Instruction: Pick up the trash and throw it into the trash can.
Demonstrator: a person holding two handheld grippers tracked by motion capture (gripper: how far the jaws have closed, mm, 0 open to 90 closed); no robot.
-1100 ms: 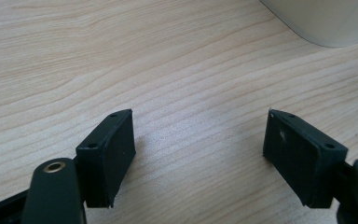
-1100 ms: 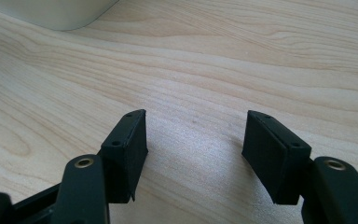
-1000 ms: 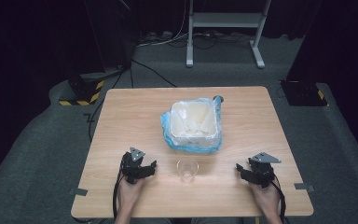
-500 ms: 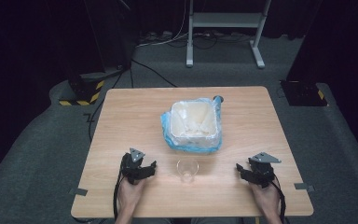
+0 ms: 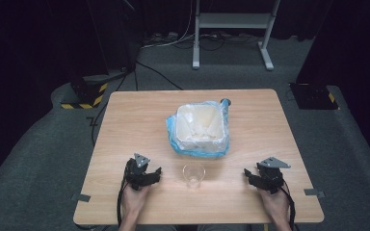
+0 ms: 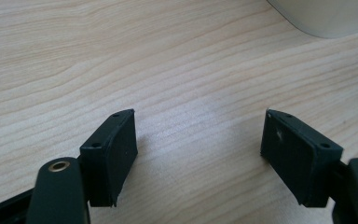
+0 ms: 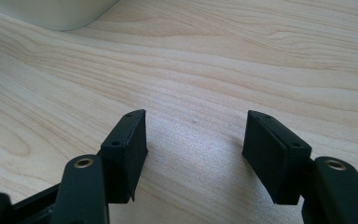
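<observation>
With both grippers parked on the wooden table, the clear plastic cup is the landmark: it stands upright near the table's near edge, between them. Left gripper sits just left of the cup, not touching it. Right gripper is further off on the cup's other side, well apart. A hand holds the left one, another hand the right.

Beyond the cup, toward table centre: white square tub sitting in a crumpled blue plastic bag, close to the cup but apart. Tub contents look whitish; can't tell what.

High view gives layout but not jaw gap. Gripper views settle that: left gripper jaws stand wide apart over bare wood, nothing between. Right gripper same, jaws spread, wood grain only in the gap. Each gripper view also catches a pale rounded edge at the top corner; can't tell which object that is.
</observation>
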